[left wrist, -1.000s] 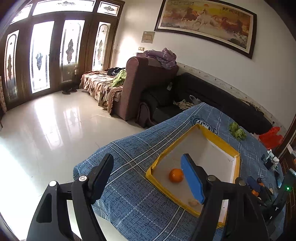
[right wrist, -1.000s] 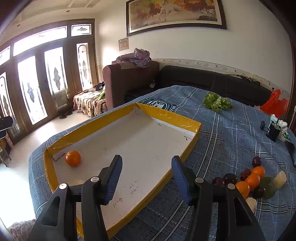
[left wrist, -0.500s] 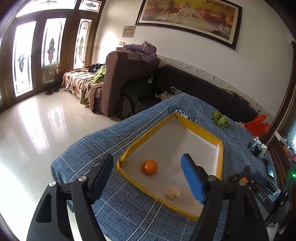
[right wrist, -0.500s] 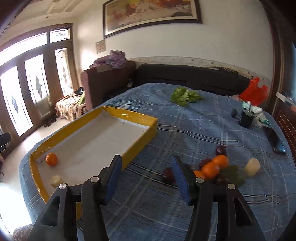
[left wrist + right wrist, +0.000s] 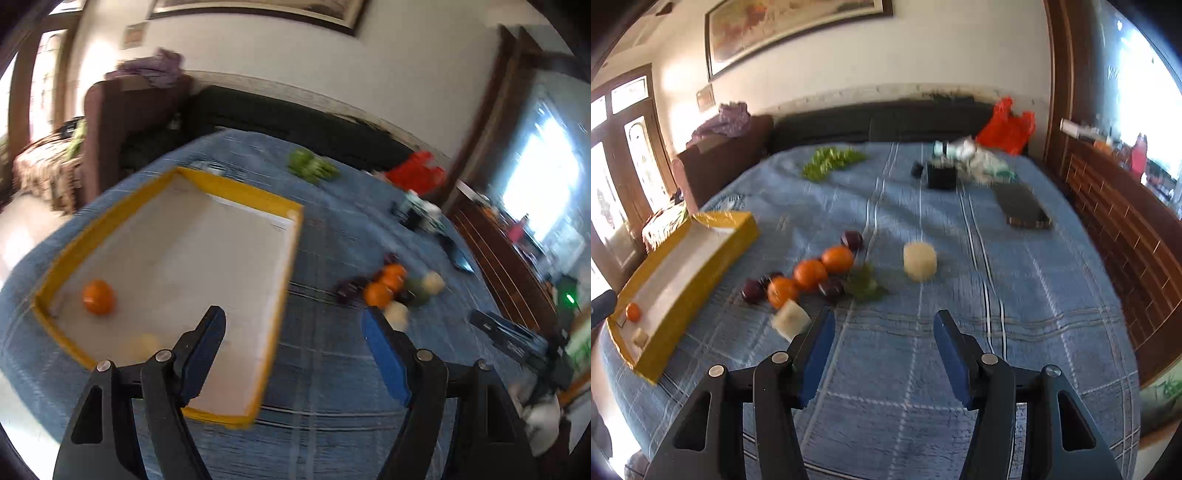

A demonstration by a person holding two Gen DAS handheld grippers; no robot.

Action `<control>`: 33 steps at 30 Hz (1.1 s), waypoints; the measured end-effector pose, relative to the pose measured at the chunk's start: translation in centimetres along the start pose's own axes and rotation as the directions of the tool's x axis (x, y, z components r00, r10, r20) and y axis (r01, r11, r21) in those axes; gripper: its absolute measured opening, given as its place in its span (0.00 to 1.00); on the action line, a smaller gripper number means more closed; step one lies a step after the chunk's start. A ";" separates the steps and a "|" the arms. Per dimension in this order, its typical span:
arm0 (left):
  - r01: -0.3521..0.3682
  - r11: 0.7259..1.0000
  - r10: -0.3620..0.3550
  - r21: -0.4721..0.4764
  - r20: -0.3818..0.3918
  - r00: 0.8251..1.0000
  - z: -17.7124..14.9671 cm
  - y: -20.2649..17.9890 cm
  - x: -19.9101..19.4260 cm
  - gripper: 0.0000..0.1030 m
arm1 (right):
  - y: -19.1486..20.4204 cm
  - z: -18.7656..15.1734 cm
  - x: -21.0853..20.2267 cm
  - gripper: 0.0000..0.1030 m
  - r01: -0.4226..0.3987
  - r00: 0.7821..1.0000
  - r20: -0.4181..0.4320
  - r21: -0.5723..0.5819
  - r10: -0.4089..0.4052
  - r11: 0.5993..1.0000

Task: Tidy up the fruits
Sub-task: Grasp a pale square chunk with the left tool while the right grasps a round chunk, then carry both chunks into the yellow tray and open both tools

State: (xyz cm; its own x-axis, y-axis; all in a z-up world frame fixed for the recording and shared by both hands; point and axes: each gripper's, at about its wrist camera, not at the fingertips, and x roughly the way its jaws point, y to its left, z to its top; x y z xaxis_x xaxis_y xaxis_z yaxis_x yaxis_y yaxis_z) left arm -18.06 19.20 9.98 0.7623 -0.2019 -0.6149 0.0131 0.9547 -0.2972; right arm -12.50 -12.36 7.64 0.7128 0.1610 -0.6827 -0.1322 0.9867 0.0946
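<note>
Two grippers hang above the blue plaid cloth on the table (image 5: 1015,295), both with fingers spread wide and nothing between them. The left gripper (image 5: 291,350) fills the bottom of its frame, tilted so the scene leans; its left finger (image 5: 201,347) lies over the near right part of the yellow-rimmed tray (image 5: 236,192), and its right, blue-padded finger (image 5: 384,362) sits over bare cloth just below the fruit pile. Inside the tray, at lower left of that frame, an orange (image 5: 98,297) rests near the rim, with a pale blurred piece (image 5: 146,343) close below it.

The right gripper (image 5: 882,343) points level across the table from the bottom centre of its frame, over open cloth. Just above its left finger (image 5: 816,350), in the centre left of the frame, lies the fruit cluster: three oranges (image 5: 809,274) in a slanting row, dark purple fruits (image 5: 752,290) beside them, a green leaf (image 5: 864,284), and a pale cube (image 5: 790,320) almost touching the fingertip. A pale round piece (image 5: 919,261) stands apart, right of the cluster. Green leaves (image 5: 831,160), a phone (image 5: 1023,206) and a red bag (image 5: 1006,127) sit towards the top of the frame. Both views are motion-blurred.
</note>
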 end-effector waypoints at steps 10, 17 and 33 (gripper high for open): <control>0.105 0.990 -0.093 0.094 -0.121 0.988 -0.7 -4.8 3.6 0.69 | -2.2 3.0 6.5 0.58 -0.068 0.996 -0.044 0.070 0.071 0.995; 0.124 0.982 -0.093 0.145 -0.201 0.975 -1.0 -8.3 8.4 0.69 | -5.0 5.8 10.8 0.58 0.006 0.998 -0.061 0.092 -0.001 0.996; 0.109 0.967 -0.034 0.230 -0.309 0.951 -2.3 -12.6 16.8 0.27 | -4.4 5.1 13.3 0.40 -0.006 0.997 -0.082 0.040 0.009 0.999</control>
State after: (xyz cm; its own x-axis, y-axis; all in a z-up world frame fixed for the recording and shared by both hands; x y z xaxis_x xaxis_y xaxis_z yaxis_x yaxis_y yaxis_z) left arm -6.92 3.28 1.75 0.5245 -0.2920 -0.7997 0.2448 0.9514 -0.1868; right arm 1.06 -14.44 1.89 0.6527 0.1678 -0.7388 -0.1090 0.9858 0.1276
